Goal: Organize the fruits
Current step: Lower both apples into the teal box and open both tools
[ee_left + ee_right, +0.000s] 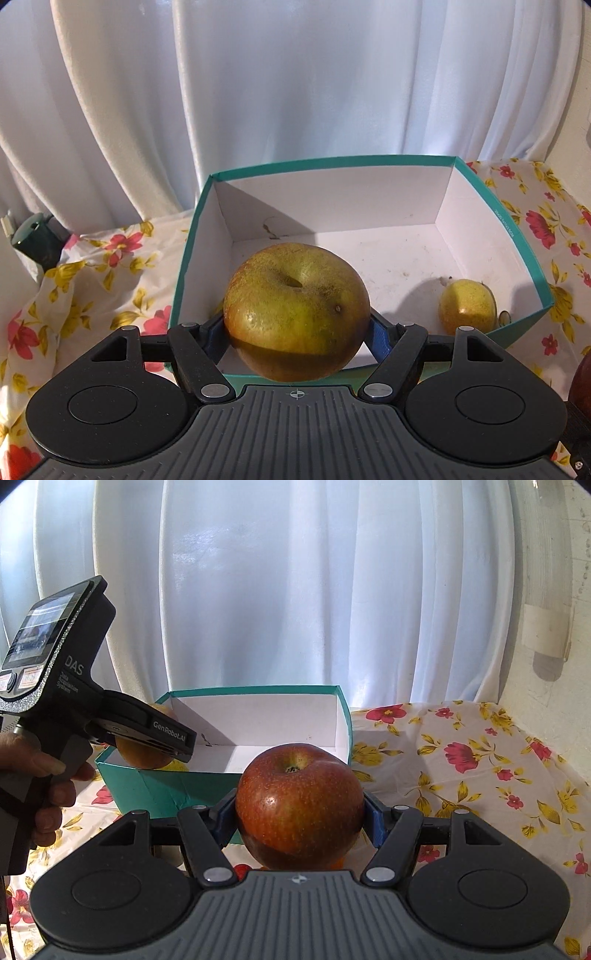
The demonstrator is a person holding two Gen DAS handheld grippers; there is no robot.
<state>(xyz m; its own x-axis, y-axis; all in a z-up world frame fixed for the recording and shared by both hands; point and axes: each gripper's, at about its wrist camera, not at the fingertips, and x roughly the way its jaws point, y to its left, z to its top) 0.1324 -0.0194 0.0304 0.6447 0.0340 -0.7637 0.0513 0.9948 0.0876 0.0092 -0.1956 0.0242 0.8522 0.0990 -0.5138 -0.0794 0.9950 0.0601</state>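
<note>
My left gripper [296, 332] is shut on a large yellow-green apple [295, 306], held over the near edge of a teal box with a white inside [369, 206]. A small yellow fruit [466, 306] lies in the box's near right corner. My right gripper [299, 812] is shut on a red apple [299, 805], held above the flowered cloth in front of the teal box [155, 786]. In the right wrist view the left gripper [162, 738] shows from the side, over the box's left near corner with the yellow-green apple [144, 757] in it.
A flowered tablecloth [461, 768] covers the table, with open cloth to the right of the box. White curtains [295, 92] hang behind. A dark green object [35, 240] stands at the far left. A person's hand [48, 775] grips the left tool's handle.
</note>
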